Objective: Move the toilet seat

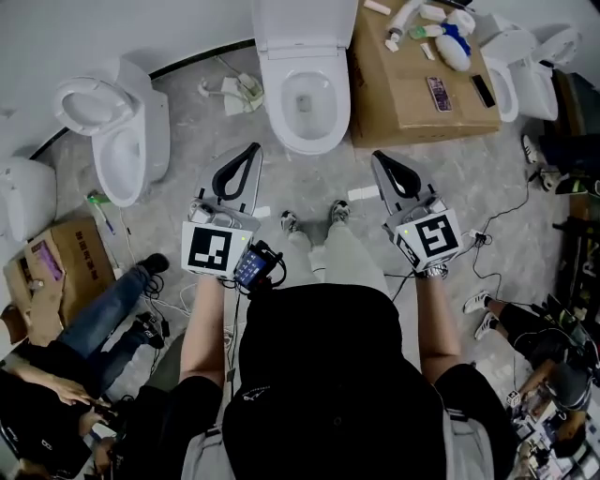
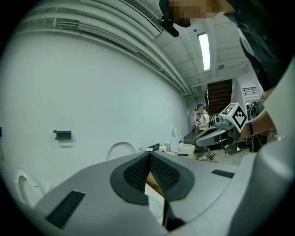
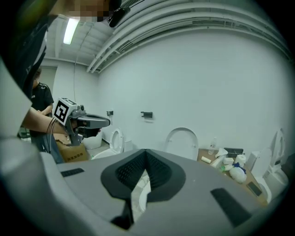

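Grey floor (image 1: 187, 141), white wall (image 1: 94, 28) | toilet seat (image 1: 305, 33) raised upright on middle toilet (image 1: 277, 112), ahead of both tongs | left tongs (image 1: 251, 150) pressed together, empty | right tongs (image 1: 380, 157) likewise | cardboard box (image 1: 403, 89) beside toilet

right gripper (image 3: 146, 153): 2 jaws together (nothing held) | toilet seat (image 3: 182, 129): upright ahead | left gripper (image 3: 103, 122): far left

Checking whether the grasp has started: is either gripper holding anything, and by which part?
Nothing is held. The left gripper and right gripper are both shut and empty, short of the toilet.
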A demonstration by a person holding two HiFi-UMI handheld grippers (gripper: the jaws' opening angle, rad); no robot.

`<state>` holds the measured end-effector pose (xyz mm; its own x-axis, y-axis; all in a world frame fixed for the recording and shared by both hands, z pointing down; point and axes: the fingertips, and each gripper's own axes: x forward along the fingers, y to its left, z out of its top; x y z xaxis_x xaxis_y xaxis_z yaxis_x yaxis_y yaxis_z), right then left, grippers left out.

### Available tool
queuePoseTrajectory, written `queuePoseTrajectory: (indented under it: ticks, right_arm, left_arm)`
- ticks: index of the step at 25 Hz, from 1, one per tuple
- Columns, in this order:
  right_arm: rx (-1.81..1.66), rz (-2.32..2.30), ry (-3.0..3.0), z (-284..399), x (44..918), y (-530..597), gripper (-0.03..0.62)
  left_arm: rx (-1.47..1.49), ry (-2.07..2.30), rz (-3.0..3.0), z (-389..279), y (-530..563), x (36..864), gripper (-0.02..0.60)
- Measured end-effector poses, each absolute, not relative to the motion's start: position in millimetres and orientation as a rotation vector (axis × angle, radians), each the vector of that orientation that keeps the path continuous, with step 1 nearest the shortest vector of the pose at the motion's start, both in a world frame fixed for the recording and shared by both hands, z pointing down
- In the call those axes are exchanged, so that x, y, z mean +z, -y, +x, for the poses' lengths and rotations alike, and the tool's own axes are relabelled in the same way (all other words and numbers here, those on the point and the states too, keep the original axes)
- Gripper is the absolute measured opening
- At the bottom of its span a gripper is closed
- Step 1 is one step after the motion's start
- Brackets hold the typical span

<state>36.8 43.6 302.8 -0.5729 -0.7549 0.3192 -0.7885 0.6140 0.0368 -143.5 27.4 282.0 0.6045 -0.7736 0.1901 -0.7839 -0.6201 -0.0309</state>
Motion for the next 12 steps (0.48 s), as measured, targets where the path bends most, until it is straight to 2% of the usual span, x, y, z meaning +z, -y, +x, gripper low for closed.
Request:
queuePoseTrajectory:
  ticks: [12]
  right_arm:
    - [0.152,1.03,2.508,59,374,2,0.012]
  left_arm:
    - [0.537,1.295,2.762,-101,14,367,0.002]
